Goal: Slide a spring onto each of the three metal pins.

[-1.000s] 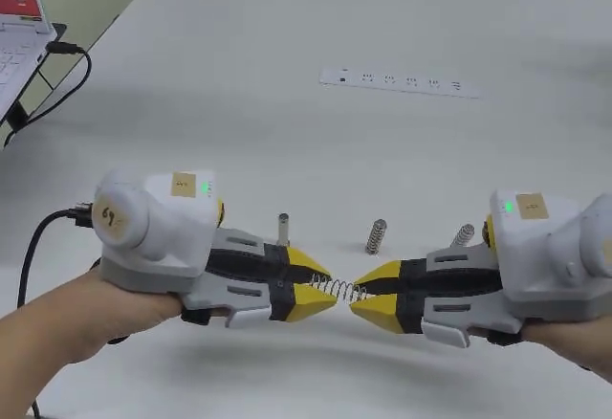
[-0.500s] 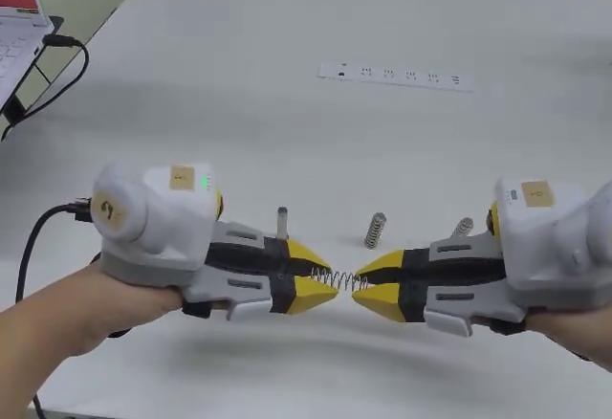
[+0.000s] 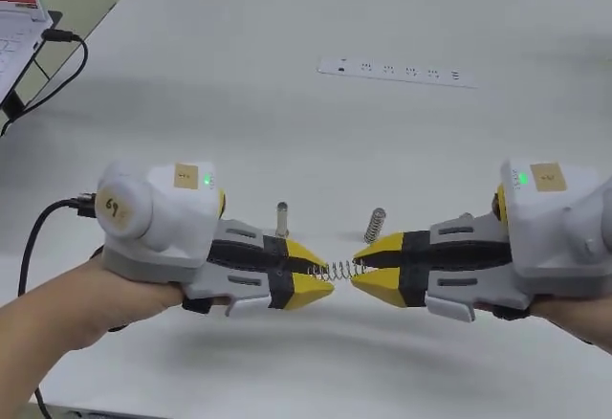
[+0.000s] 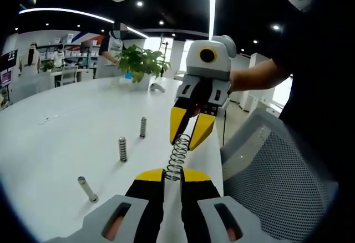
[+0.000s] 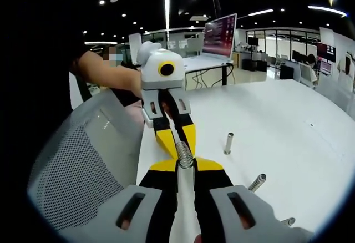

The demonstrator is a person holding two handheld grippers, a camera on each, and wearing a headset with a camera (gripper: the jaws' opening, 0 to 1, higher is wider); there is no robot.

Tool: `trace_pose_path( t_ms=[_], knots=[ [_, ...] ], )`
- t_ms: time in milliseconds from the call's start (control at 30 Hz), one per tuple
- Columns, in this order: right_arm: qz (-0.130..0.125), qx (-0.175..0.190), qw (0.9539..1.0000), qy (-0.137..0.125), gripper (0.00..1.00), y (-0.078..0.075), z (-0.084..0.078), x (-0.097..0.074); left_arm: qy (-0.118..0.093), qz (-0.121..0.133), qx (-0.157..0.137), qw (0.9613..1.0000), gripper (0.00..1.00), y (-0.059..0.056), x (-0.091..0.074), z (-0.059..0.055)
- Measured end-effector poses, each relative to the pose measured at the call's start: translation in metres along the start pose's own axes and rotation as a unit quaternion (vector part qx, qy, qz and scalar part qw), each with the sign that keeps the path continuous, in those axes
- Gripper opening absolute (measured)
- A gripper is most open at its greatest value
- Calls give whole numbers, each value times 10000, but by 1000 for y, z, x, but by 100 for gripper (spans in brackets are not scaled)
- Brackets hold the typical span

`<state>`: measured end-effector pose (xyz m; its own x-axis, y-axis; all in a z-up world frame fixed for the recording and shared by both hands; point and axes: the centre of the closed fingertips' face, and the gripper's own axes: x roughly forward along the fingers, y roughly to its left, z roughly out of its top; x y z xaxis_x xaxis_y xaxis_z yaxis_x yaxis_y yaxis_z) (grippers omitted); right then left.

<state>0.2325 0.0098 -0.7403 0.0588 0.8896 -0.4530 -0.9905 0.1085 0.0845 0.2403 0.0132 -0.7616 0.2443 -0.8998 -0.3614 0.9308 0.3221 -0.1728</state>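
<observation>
A small coil spring [image 3: 339,269] hangs level between my two grippers, just above the white table [image 3: 239,122]. My left gripper [image 3: 325,278] is shut on its left end and my right gripper [image 3: 356,273] on its right end. Behind them a bare metal pin [image 3: 282,218] stands upright. To its right, another pin [image 3: 376,225] carries a spring. In the left gripper view the left gripper [image 4: 173,172] pinches the spring [image 4: 178,155], beside the bare pin [image 4: 86,187] and two sprung pins [image 4: 122,148] [image 4: 143,127]. The right gripper view shows the right gripper [image 5: 184,164] on the spring [image 5: 184,154].
A white power strip [image 3: 397,73] lies far back on the table. A laptop [image 3: 14,8] and a black cable [image 3: 57,55] sit off the left edge. A grey mesh chair [image 4: 277,176] stands close to the table's near edge.
The two grippers have drawn slightly closer together with the spring between them. The right gripper has risen a little and now covers the far right pin.
</observation>
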Motion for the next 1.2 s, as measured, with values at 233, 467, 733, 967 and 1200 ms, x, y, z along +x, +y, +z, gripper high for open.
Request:
trace_pose_path(
  t_ms=[233, 467, 733, 967, 1200],
  knots=[
    [-16, -59, 9999, -133, 8, -1, 9, 2, 65, 33, 38, 10000, 2, 0, 2, -1],
    [-11, -62, 9996, -280, 8, 2, 17, 4, 138, 6, 55, 9999, 2, -1, 4, -4],
    [50, -337, 9989, -335, 8, 10, 27, 12, 224, -137, 96, 9996, 2, -8, 12, -6],
    [74, -548, 9977, -401, 8, 12, 29, 16, 231, -158, 129, 9995, 2, -9, 11, -5],
    [57, -502, 9975, -497, 8, 12, 33, 16, 196, -127, 134, 9996, 2, -8, 8, -4]
  ],
)
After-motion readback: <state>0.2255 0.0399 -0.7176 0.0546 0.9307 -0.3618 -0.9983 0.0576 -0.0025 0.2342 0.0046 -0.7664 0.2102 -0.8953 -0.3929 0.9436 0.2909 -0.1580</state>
